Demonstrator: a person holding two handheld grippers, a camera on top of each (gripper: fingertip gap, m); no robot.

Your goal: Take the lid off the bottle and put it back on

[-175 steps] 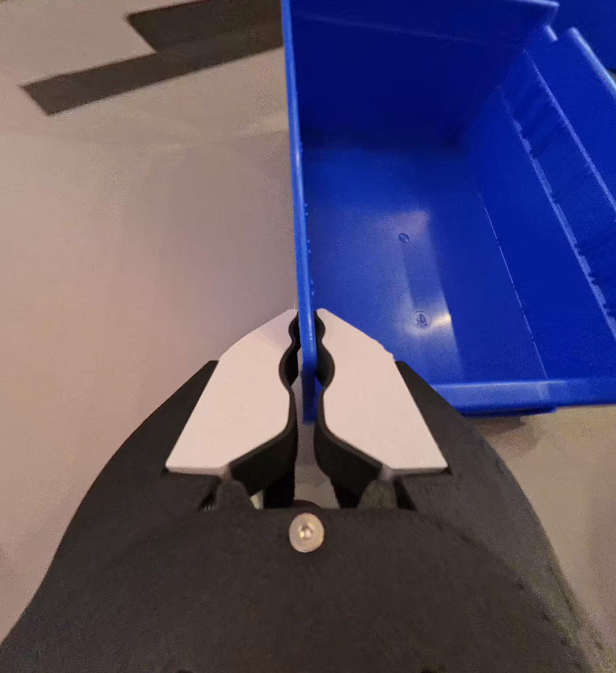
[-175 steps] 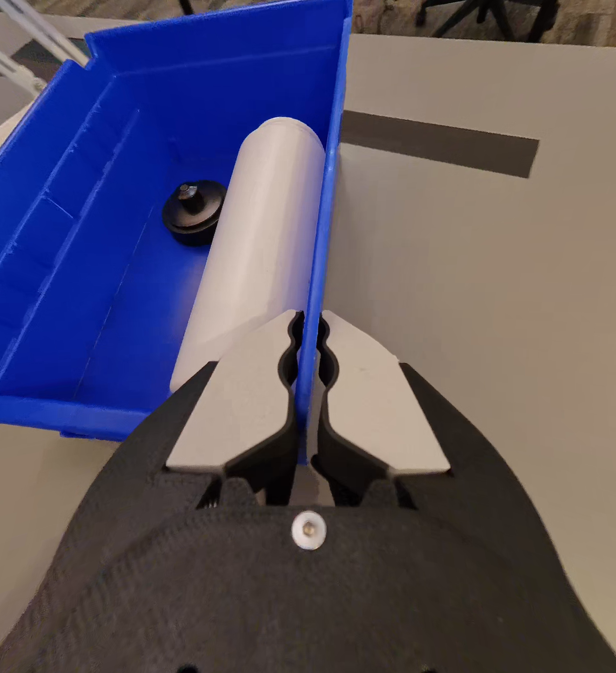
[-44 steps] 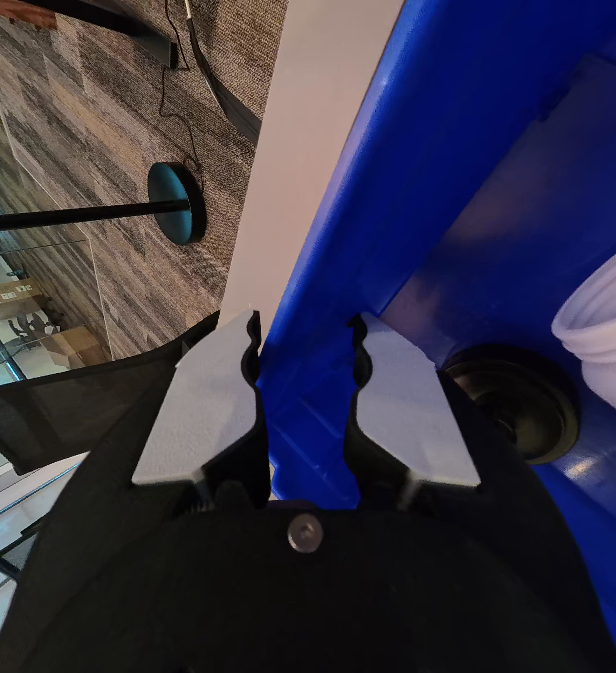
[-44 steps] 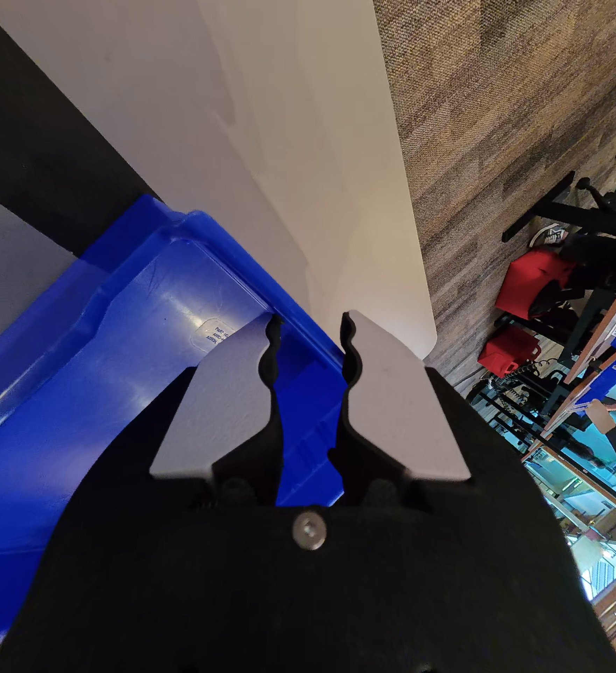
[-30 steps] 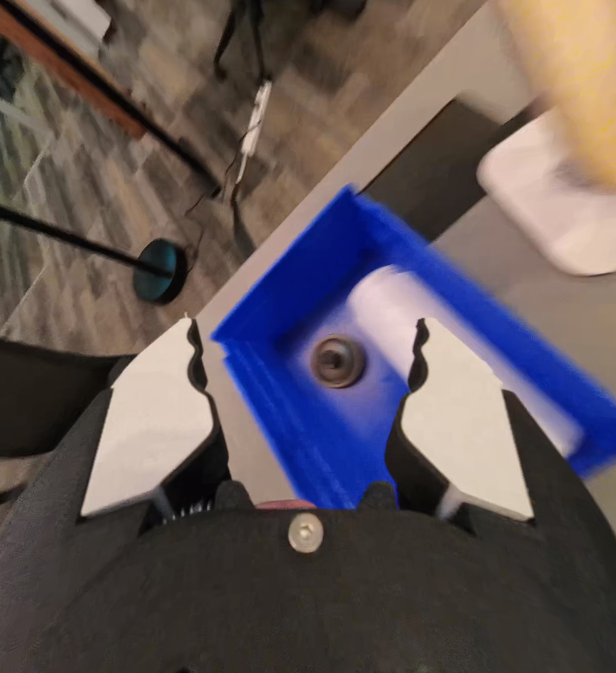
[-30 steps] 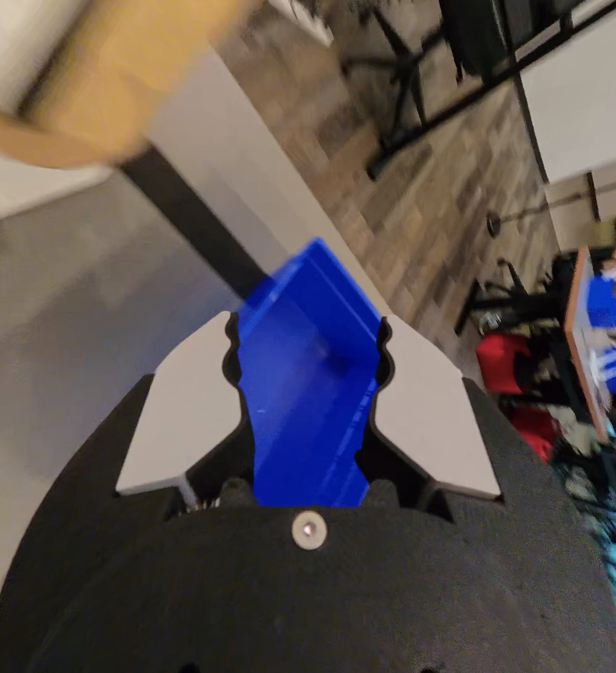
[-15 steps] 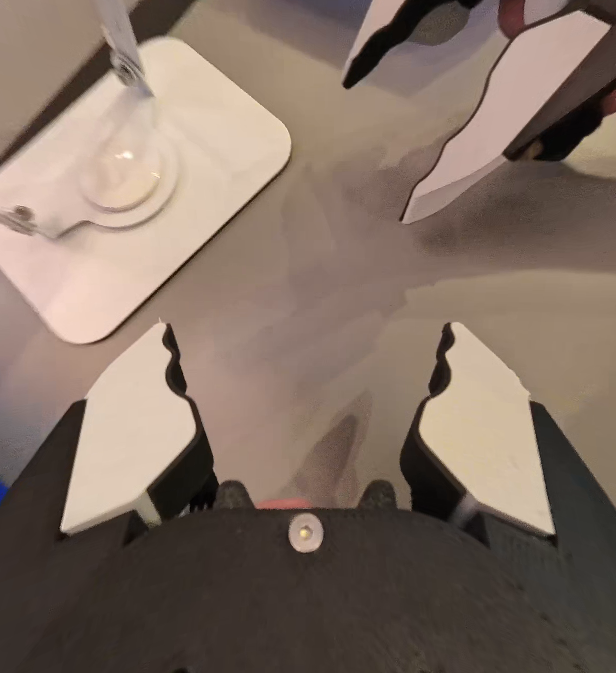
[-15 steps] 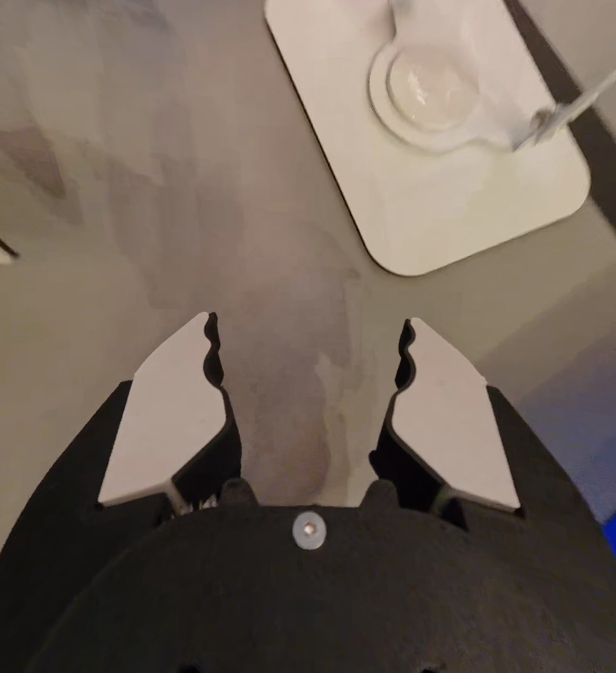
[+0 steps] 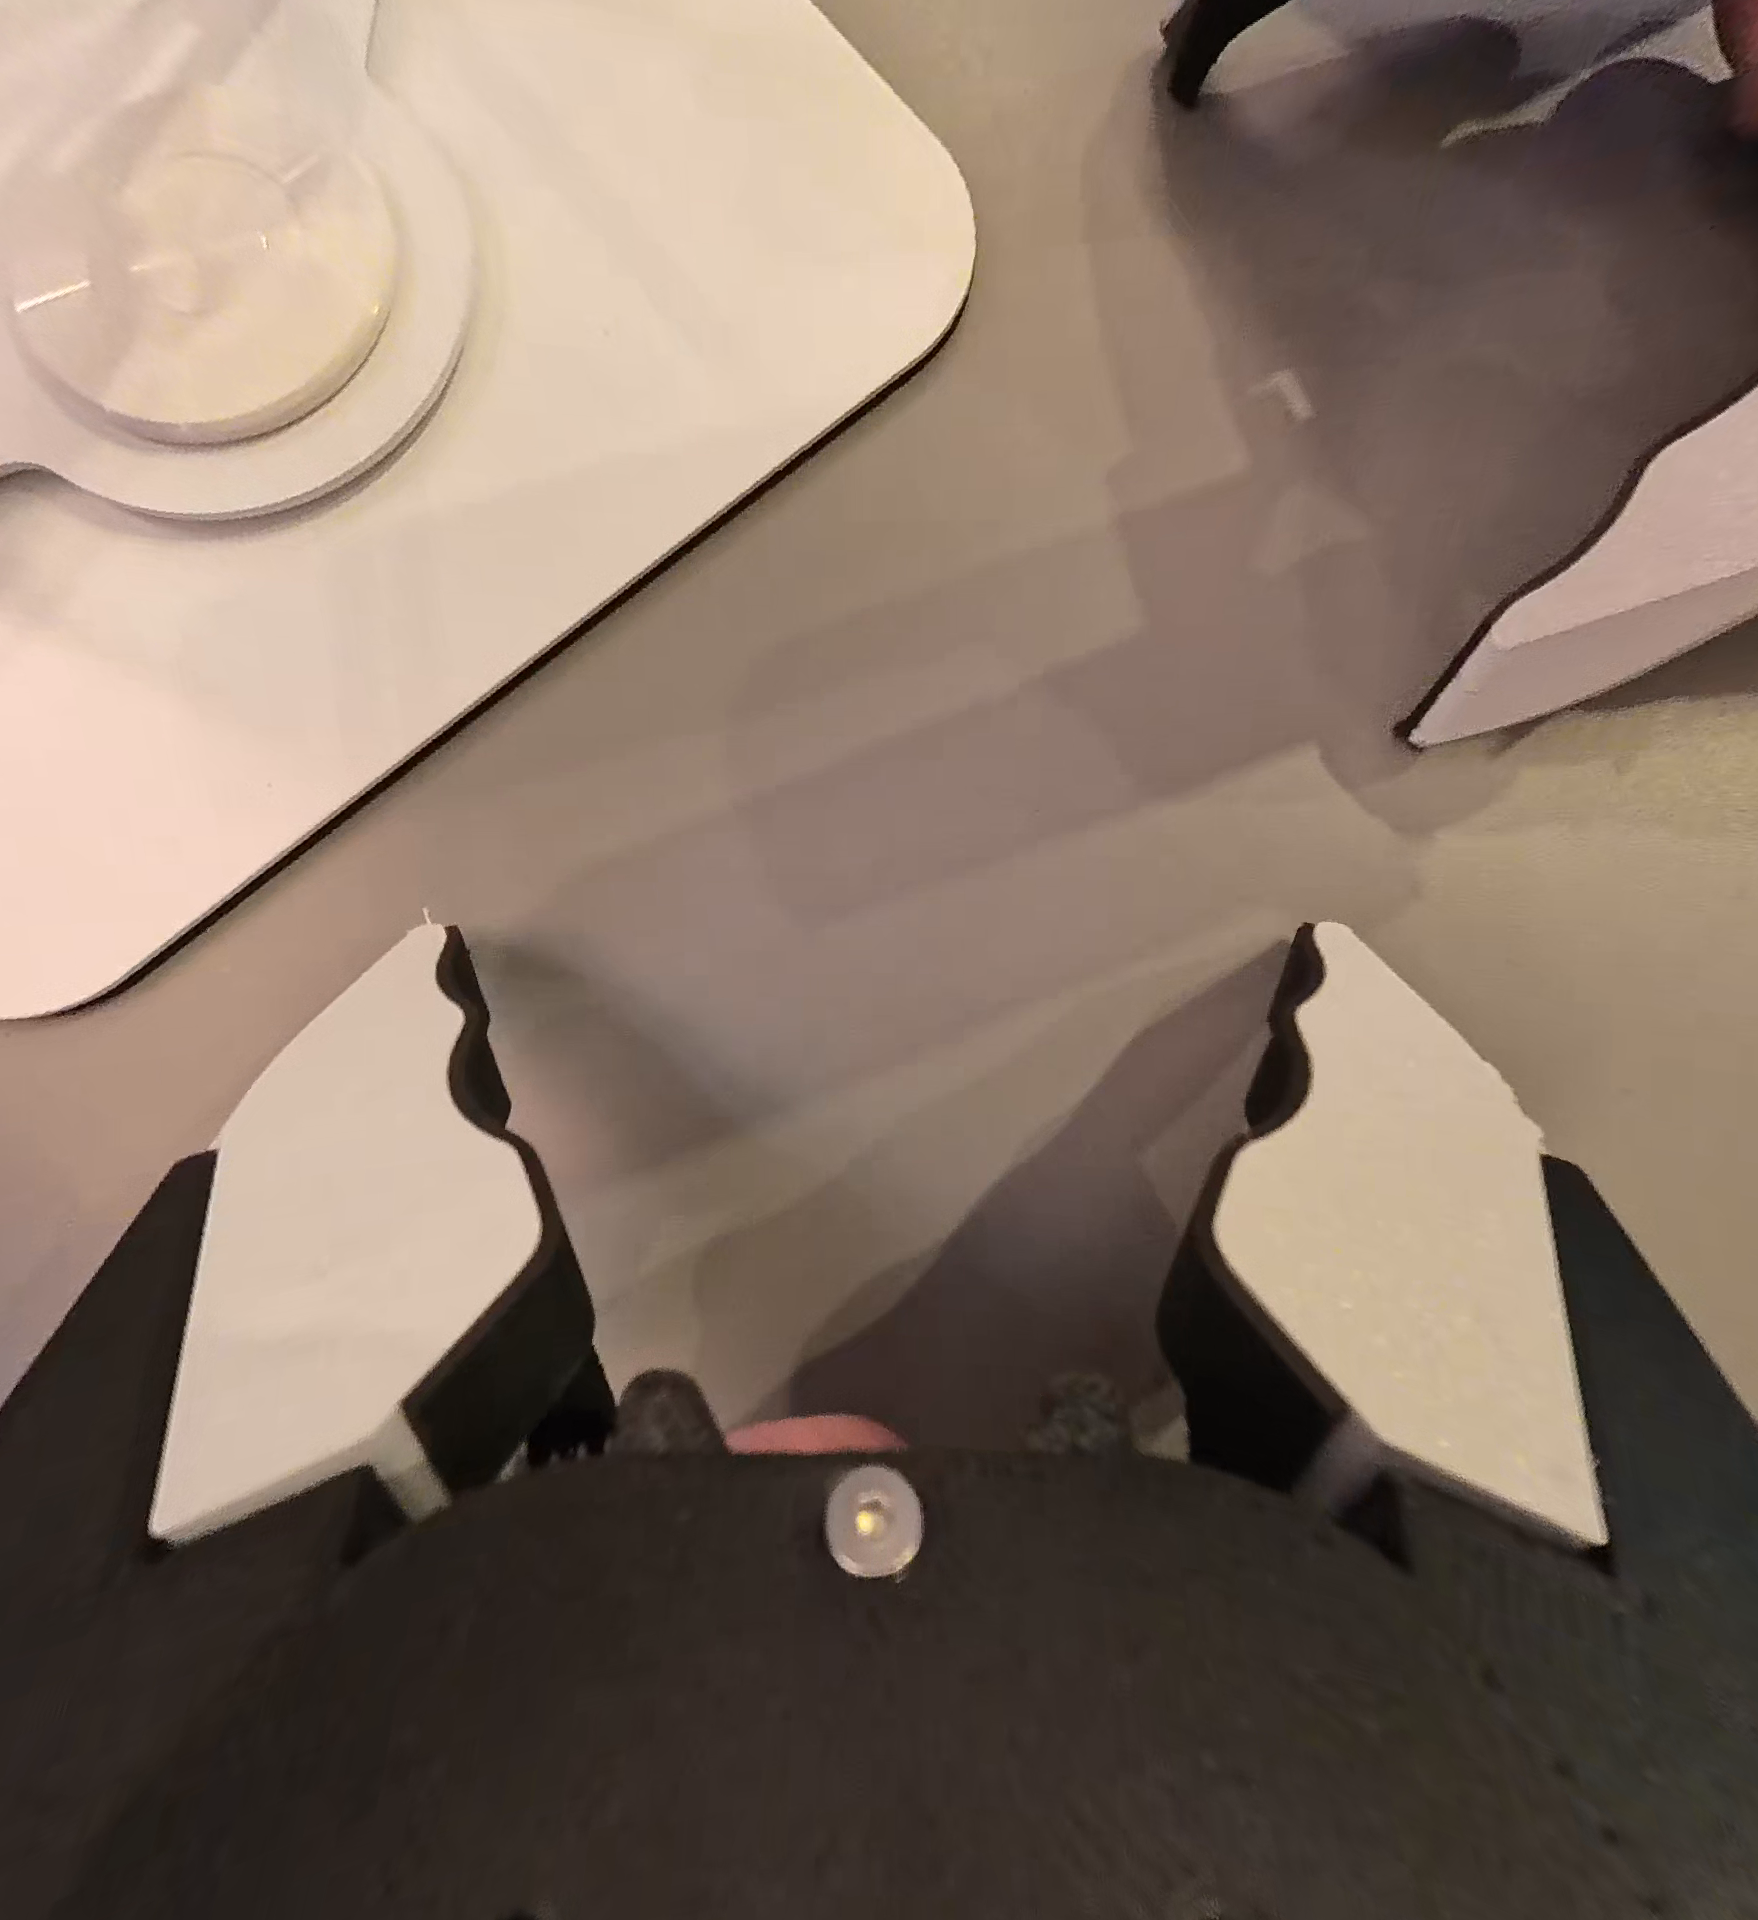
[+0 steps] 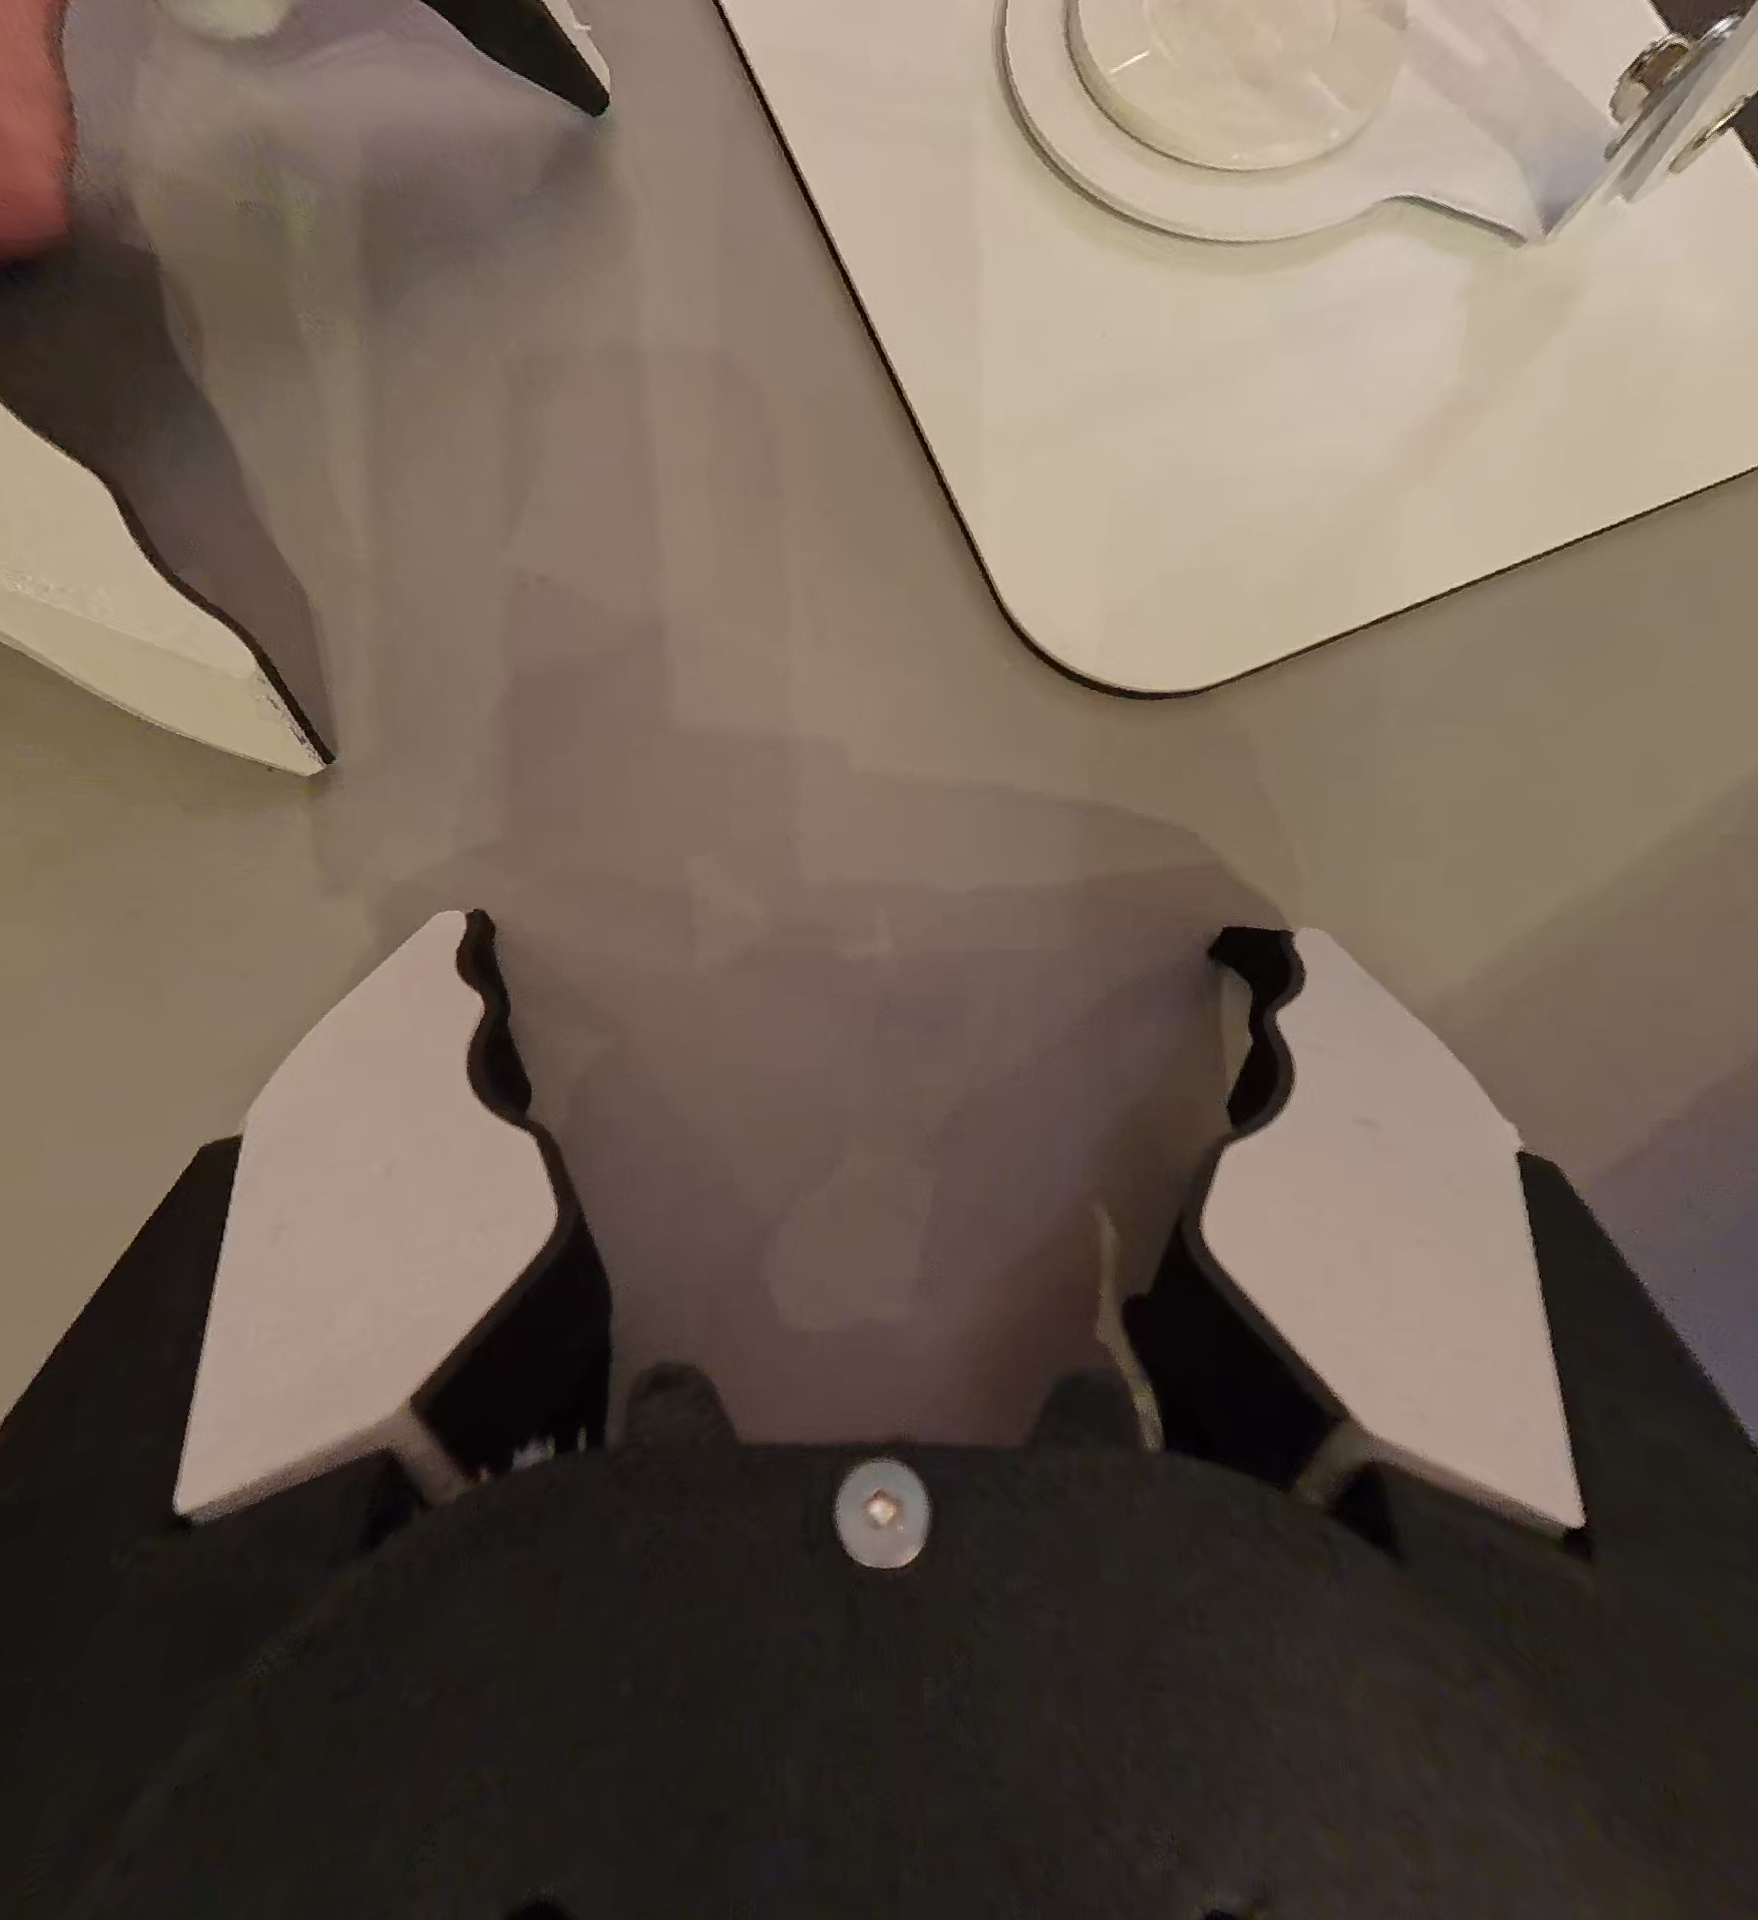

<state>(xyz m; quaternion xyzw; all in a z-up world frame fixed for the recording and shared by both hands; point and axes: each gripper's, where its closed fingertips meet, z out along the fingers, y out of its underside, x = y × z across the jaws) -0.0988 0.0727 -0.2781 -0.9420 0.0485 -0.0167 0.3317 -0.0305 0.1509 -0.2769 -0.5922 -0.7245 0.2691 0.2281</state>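
left claw [image 9: 875,940]: wide, empty, pointing down at bare table [image 9: 958,727]
right claw [image 10: 880,935]: wide, empty, also over bare table [image 10: 646,520]
other claw in view: right claw's fingers show top right in the left wrist view [image 9: 1633,540]; left claw's fingers show top left in the right wrist view [image 10: 127,582]; the two sit near each other, tips facing, not touching
stand base [image 9: 335,364]: white rounded plate with clear disc, on table just beyond both claws; same one in the right wrist view [image 10: 1374,364], with a metal bracket [image 10: 1675,94] at the edge
bottle: not in view in either camera
lid: not in view
task state: judged parked or idle; no grip on anything, cannot tell from these views whether lid is on or off
doing it well: find the bottle first; likely one claw pins the body, the other squares up on the lid, closes evenly, twists without tilting; keep clear of the stand base
risk: claws close together, could knock tips
counts: claws 2; fingers 4; stand base 1; bracket 1; bottle 0 seen; lid 0 seen
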